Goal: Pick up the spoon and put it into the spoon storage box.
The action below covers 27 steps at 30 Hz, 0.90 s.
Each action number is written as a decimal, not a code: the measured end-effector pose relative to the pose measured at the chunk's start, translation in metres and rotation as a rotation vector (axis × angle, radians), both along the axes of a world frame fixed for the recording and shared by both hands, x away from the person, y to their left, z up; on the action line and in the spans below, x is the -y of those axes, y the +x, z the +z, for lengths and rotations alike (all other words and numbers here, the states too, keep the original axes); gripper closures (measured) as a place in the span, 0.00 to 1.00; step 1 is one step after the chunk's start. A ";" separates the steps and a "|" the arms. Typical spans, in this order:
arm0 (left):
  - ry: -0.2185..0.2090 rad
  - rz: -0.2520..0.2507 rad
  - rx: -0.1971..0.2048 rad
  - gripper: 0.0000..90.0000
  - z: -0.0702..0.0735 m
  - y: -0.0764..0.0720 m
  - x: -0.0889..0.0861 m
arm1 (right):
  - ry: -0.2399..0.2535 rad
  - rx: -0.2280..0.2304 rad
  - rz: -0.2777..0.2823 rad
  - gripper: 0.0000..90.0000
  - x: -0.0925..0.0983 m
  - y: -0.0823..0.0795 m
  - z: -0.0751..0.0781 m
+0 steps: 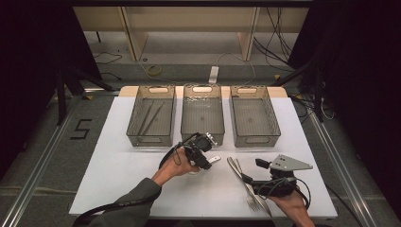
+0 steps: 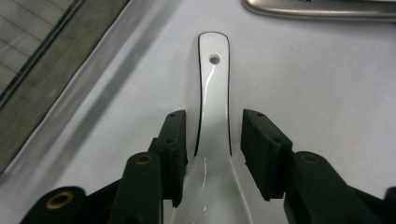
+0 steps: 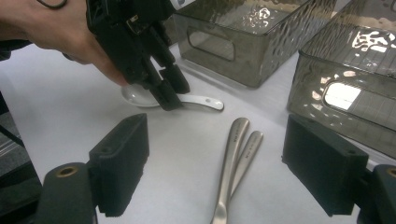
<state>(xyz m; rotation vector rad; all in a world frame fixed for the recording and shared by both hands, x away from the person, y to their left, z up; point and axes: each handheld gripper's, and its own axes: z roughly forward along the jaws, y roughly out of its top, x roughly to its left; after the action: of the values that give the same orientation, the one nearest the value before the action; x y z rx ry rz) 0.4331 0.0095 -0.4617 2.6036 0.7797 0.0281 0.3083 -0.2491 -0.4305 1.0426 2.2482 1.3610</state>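
Note:
A white ceramic spoon [image 2: 214, 107] lies on the white tabletop [image 1: 118, 165], its handle with a small hole pointing away from me. My left gripper [image 2: 214, 128] straddles that handle where it meets the bowl; a thin gap shows beside each pad, so it is open. The right gripper view shows the same left gripper [image 3: 170, 95] tipped down over the spoon [image 3: 201, 100]. My right gripper [image 3: 215, 154] stands open, low over the table at the front right, with two metal cutlery handles [image 3: 236, 144] lying between and beyond its pads, untouched.
Three grey see-through bins stand in a row at the back: the left bin [image 1: 130, 118] holds thin sticks, the middle bin [image 1: 183, 113] and the right bin [image 1: 274, 118] look bare. The metal cutlery [image 1: 241, 176] lies right of the spoon [image 1: 215, 159].

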 end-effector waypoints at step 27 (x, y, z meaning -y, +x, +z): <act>0.013 -0.015 0.029 0.81 0.000 -0.001 0.003 | 0.006 0.000 -0.010 0.26 0.003 0.001 0.001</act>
<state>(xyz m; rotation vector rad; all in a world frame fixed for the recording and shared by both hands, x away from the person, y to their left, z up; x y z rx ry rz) 0.4319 0.0067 -0.4617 2.6149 0.7528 0.0662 0.3093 -0.2521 -0.4298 1.0542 2.2369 1.3652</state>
